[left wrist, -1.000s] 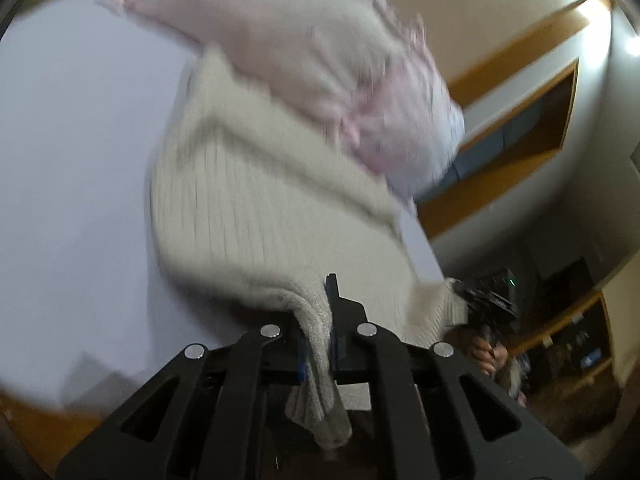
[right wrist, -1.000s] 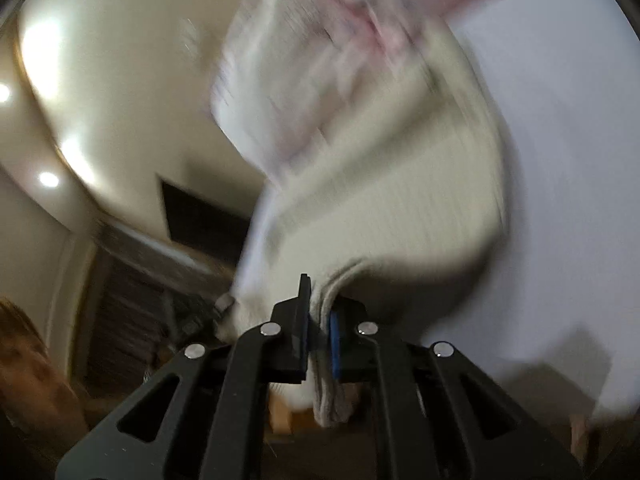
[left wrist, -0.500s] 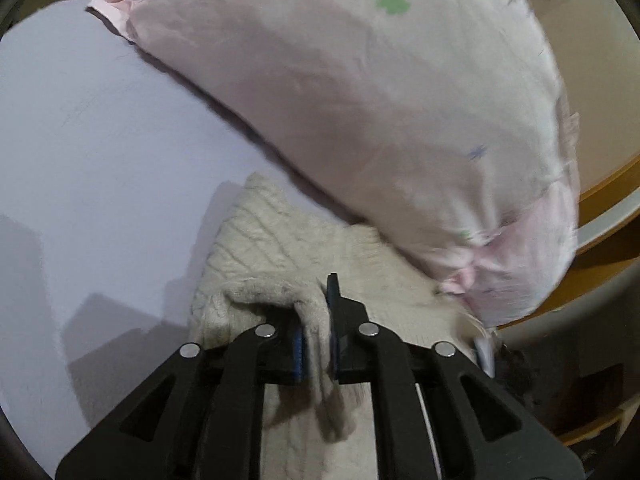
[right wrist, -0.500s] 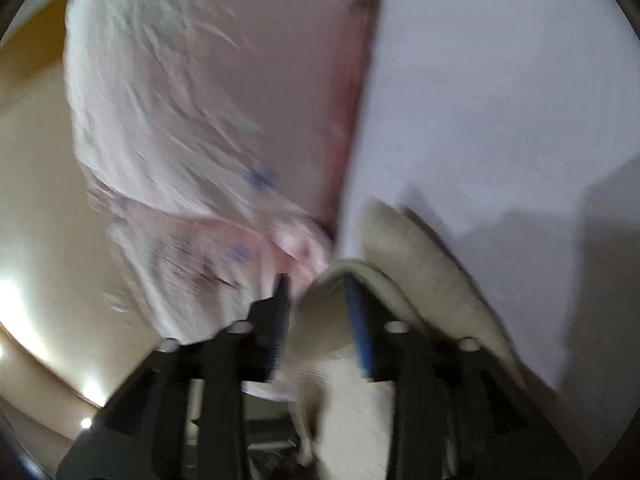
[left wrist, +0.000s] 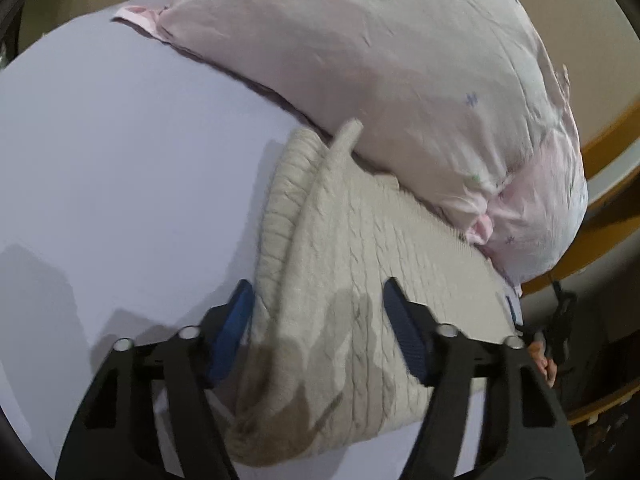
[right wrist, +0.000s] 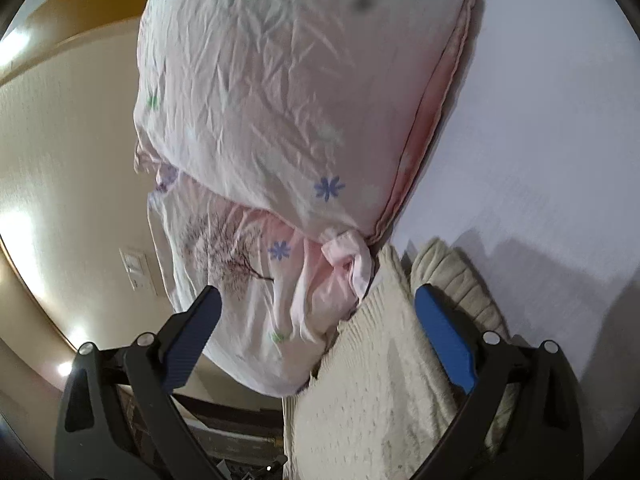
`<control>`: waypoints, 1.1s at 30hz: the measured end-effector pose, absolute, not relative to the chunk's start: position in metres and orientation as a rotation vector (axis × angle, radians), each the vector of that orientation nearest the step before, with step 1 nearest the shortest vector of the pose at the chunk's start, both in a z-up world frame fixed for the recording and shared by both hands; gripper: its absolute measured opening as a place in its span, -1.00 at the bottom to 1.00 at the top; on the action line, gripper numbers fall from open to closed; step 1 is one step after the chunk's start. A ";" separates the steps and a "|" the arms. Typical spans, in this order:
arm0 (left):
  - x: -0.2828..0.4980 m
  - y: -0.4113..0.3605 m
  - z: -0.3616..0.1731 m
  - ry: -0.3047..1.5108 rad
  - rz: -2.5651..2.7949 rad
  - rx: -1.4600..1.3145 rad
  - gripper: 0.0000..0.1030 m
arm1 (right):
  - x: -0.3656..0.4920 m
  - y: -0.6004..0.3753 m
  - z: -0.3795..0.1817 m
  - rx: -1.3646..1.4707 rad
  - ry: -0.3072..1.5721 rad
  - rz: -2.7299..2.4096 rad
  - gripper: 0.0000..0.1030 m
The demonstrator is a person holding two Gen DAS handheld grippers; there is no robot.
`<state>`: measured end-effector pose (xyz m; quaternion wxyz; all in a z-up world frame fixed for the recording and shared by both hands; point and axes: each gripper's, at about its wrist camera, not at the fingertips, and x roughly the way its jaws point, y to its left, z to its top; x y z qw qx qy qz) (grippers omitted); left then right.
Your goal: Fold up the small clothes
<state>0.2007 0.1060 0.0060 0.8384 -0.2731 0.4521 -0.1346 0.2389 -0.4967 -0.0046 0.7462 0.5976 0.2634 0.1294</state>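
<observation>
A cream cable-knit garment (left wrist: 360,280) lies folded on the white bed sheet (left wrist: 120,160), its far edge touching a pillow. My left gripper (left wrist: 320,304) is open just above it, blue pads on either side, holding nothing. In the right wrist view the same cream garment (right wrist: 380,380) lies under my right gripper (right wrist: 320,308), which is open and empty. One narrow strip of knit (left wrist: 340,148) sticks up against the pillow.
A large pink pillow (left wrist: 400,80) with small flower prints lies behind the garment; it fills the upper part of the right wrist view (right wrist: 300,100). A beige wall with a light switch (right wrist: 136,268) is at left. Wooden trim (left wrist: 612,152) shows at right.
Both grippers held the garment's edge in the air, carried it forward over the sheet toward the pillow, laid it folded, then opened and let go.
</observation>
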 end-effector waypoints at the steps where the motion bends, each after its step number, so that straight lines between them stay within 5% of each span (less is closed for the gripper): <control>1: 0.199 0.105 0.005 0.949 -0.276 -0.584 -0.01 | 0.240 -0.495 -0.005 1.308 0.582 0.290 0.92; 2: 0.201 0.102 -0.001 0.980 -0.296 -0.627 -0.54 | 0.241 -0.494 -0.003 1.304 0.587 0.295 0.93; 3: 0.202 0.102 -0.006 0.997 -0.315 -0.678 -0.60 | 0.241 -0.495 -0.003 1.304 0.590 0.301 0.95; 8: 0.197 0.086 0.024 0.901 -0.452 -0.806 -0.67 | 0.239 -0.496 0.008 1.308 0.575 0.373 0.95; 14: 0.218 -0.057 0.090 0.766 -0.863 -0.771 -0.69 | 0.228 -0.503 0.050 1.137 0.514 0.390 0.95; 19: 0.260 -0.240 0.044 1.016 -1.015 -0.606 -0.67 | 0.214 -0.521 0.073 0.942 0.510 0.288 0.95; 22: 0.257 -0.268 0.034 1.090 -1.154 -0.658 -0.68 | 0.217 -0.535 0.064 0.986 0.589 0.299 0.95; 24: 0.245 -0.243 0.059 0.948 -1.170 -0.638 -0.61 | 0.222 -0.535 0.060 0.986 0.673 0.306 0.96; 26: 0.237 -0.205 0.077 0.836 -1.072 -0.625 0.24 | 0.228 -0.527 0.058 0.927 0.766 0.289 0.96; 27: 0.233 -0.180 0.084 0.785 -0.934 -0.581 0.41 | 0.232 -0.519 0.056 0.874 0.834 0.263 0.96; 33: 0.243 -0.145 0.042 0.970 -0.546 -0.388 0.49 | 0.247 -0.496 0.025 0.783 1.063 0.170 0.96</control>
